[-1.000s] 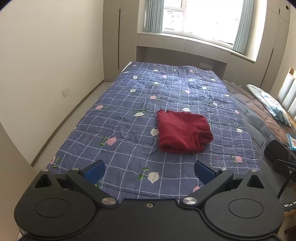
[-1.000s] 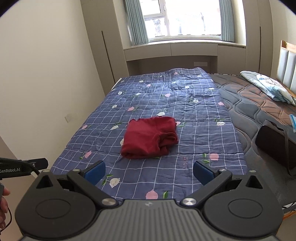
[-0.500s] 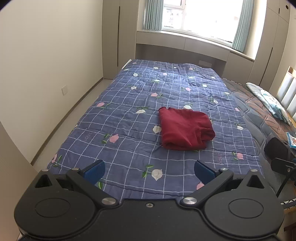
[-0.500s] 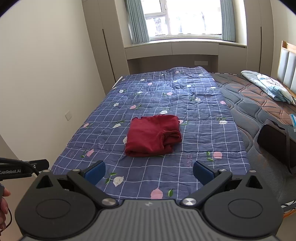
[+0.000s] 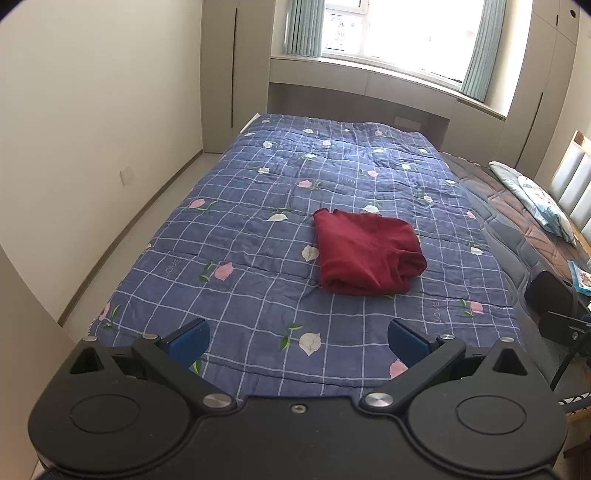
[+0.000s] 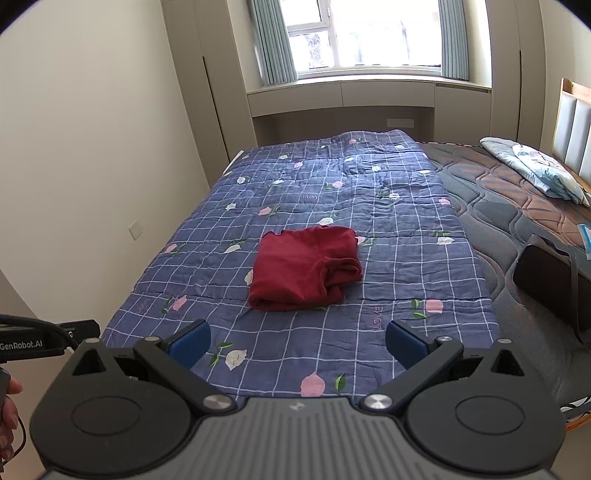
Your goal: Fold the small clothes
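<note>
Bed [image 6: 491,206]: one, part bare mattress.
Quilt [image 5: 258,258]: one, blue check with flowers, "LOVE" stitched in several squares.
Red garment [image 5: 365,254]: one, folded, mid-quilt.
Left tongs [image 5: 298,336]: spread wide, empty, above the quilt's near edge.
Right tongs [image 6: 297,336]: likewise spread, empty.
Writing: "GenRobot.AI" on the left device [image 6: 26,343].

a home bedroom: a bed [image 6: 491,192] fills the middle of the frame under a blue checked flowered quilt [image 6: 332,192], a pillow [image 6: 535,170] by the padded headboard [image 6: 576,125] at right, curtained window [image 6: 369,33] at top, built-in wardrobes [image 5: 236,70] at upper left.
</note>
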